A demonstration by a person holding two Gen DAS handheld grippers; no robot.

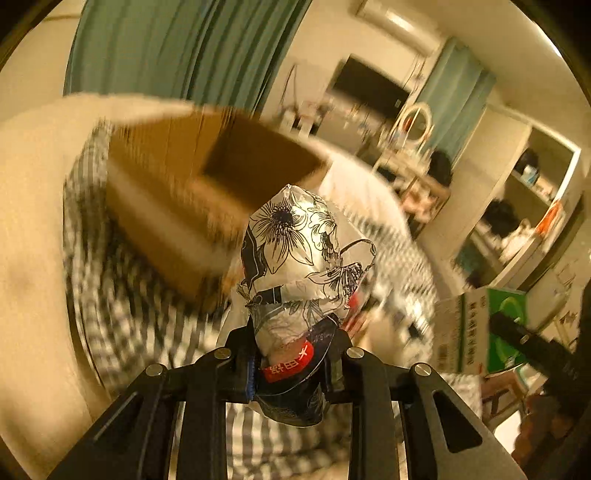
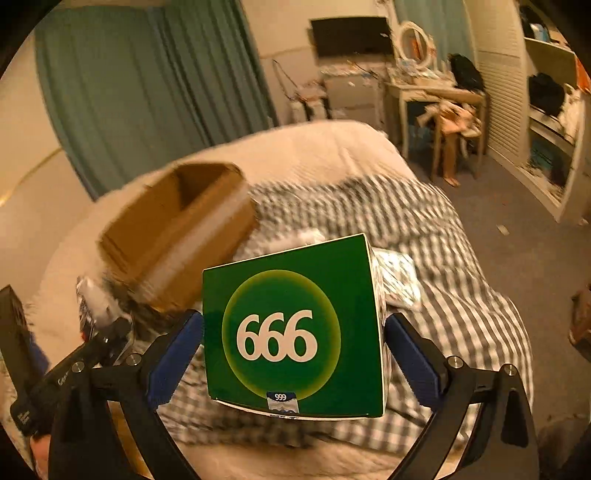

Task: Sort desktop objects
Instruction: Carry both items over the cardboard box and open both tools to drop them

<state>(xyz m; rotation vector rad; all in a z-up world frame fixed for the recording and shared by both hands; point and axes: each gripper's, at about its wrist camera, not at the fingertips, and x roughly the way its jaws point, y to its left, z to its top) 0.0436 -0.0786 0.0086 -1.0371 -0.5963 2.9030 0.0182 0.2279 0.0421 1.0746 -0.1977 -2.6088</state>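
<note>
The left tongs (image 1: pixel 295 365) are clenched on a crinkled silver packet printed with black flowers (image 1: pixel 299 254), which sticks up from the jaws toward twelve o'clock, a red label at its pinched base. The right tongs (image 2: pixel 293 354) grasp a green cardboard box with a white "999" printed in a yellow-green circle (image 2: pixel 291 325), their blue pads (image 2: pixel 177 354) pressed against its two sides; in the left wrist view that box (image 1: pixel 480 328) shows at three o'clock. Both loads hang above a bed covered by a grey-and-white checked blanket (image 2: pixel 436 258) with cream bedding (image 2: pixel 314 147) beyond. An open brown corrugated cardboard carton (image 2: pixel 177 232) rests on the bed at about ten o'clock from the green box; in the left wrist view the carton (image 1: pixel 192 192) lies at eleven o'clock, just behind the packet, blurred. Farther off hang teal curtains (image 2: pixel 147 85); at one o'clock stand a dark wall screen (image 2: pixel 351 35), a round white-framed mirror (image 2: pixel 413 40) on a cluttered dressing table (image 2: pixel 432 88), and white open shelves (image 2: pixel 550 110) at two o'clock.
</note>
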